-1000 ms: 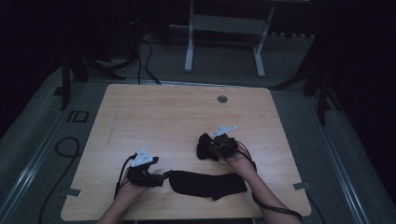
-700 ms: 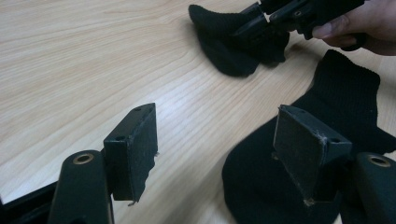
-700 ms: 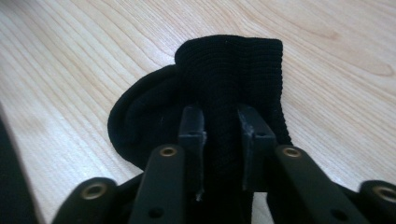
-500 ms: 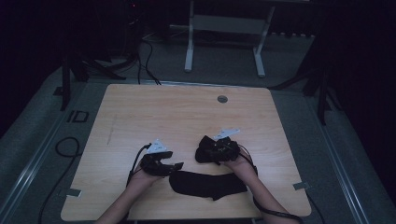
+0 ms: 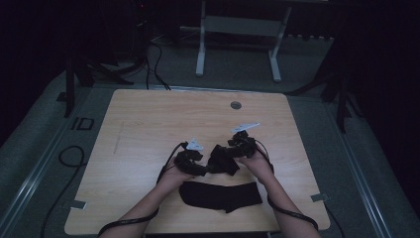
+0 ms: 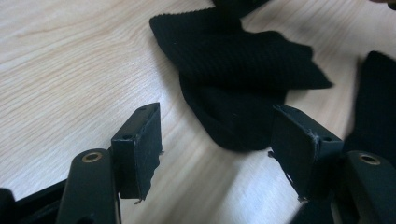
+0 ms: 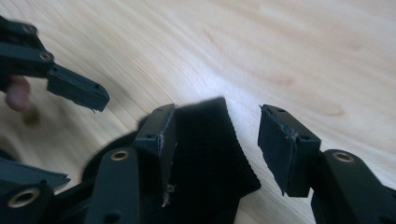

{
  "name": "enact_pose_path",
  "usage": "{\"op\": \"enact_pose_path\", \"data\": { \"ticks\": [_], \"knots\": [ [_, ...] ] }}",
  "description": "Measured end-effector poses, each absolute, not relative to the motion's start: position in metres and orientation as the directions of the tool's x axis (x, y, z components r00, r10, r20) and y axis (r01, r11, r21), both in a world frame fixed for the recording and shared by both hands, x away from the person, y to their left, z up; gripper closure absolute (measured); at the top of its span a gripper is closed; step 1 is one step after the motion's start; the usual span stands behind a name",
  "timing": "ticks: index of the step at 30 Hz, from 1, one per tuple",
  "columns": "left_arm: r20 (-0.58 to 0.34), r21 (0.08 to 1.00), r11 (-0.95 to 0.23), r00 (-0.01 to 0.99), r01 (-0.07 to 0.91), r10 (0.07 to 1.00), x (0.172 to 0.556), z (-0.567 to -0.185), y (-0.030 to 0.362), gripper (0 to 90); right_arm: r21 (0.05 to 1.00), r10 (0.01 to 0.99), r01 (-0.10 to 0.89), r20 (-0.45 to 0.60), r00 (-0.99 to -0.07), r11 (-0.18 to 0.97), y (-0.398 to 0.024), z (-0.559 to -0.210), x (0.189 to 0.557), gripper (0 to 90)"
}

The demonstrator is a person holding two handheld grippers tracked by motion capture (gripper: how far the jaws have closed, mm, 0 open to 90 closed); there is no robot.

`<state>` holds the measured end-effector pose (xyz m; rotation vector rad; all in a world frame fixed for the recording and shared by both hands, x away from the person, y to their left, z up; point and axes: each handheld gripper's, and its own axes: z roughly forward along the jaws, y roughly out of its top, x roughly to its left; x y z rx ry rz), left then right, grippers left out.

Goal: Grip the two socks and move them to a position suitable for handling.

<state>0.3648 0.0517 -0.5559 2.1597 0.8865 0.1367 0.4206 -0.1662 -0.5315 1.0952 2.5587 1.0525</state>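
One black sock (image 5: 220,196) lies flat near the table's front edge. A second black sock (image 5: 221,157) sits bunched just beyond it, between my two grippers. My left gripper (image 5: 202,168) is at its left side. Its jaws have just been closing but stand open, with the folded sock's (image 6: 243,70) rounded end lying loose between them (image 6: 219,149). My right gripper (image 5: 232,152) is at the sock's right side. Its jaws (image 7: 217,144) have just been opening. The sock (image 7: 205,154) lies between them against one pad, and the other pad stands apart from it.
The light wooden table (image 5: 148,124) has a round grommet (image 5: 236,105) near its far edge. The flat sock's edge (image 6: 373,98) lies at the right of the left gripper view. Cables trail from both grippers off the front edge. A metal stand (image 5: 237,25) is on the floor beyond.
My left gripper has moved right, from the flat sock's left end to the bunched sock. My right gripper has opened its jaws on the bunched sock and shifted slightly.
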Motion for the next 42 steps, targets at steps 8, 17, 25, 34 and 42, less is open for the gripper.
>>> {"op": "enact_pose_path", "data": {
  "ticks": [8,17,25,34,42],
  "knots": [
    [-0.096,0.669,-0.523,0.760,0.527,0.643,0.373,-0.559,0.035,60.9,0.648,0.687,0.559,0.075,-0.723,0.518,-0.167,-0.548,0.418,71.8],
    [-0.102,0.677,-0.509,0.752,0.532,0.651,0.370,-0.560,0.034,85.5,0.684,0.697,0.533,0.050,-0.716,0.498,-0.173,-0.542,0.412,87.7],
    [-0.130,0.716,-0.456,0.742,0.529,0.657,0.364,-0.535,0.055,86.3,0.766,0.686,0.479,0.068,-0.724,0.430,-0.190,-0.504,0.398,88.1],
    [-0.119,0.753,-0.399,0.705,0.524,0.699,0.347,-0.503,0.103,86.3,0.816,0.722,0.450,0.059,-0.689,0.363,-0.228,-0.475,0.381,88.0],
    [-0.138,0.746,-0.395,0.705,0.536,0.696,0.350,-0.508,0.125,86.1,0.809,0.759,0.493,0.092,-0.644,0.320,-0.260,-0.483,0.372,87.9]
  ]
}}
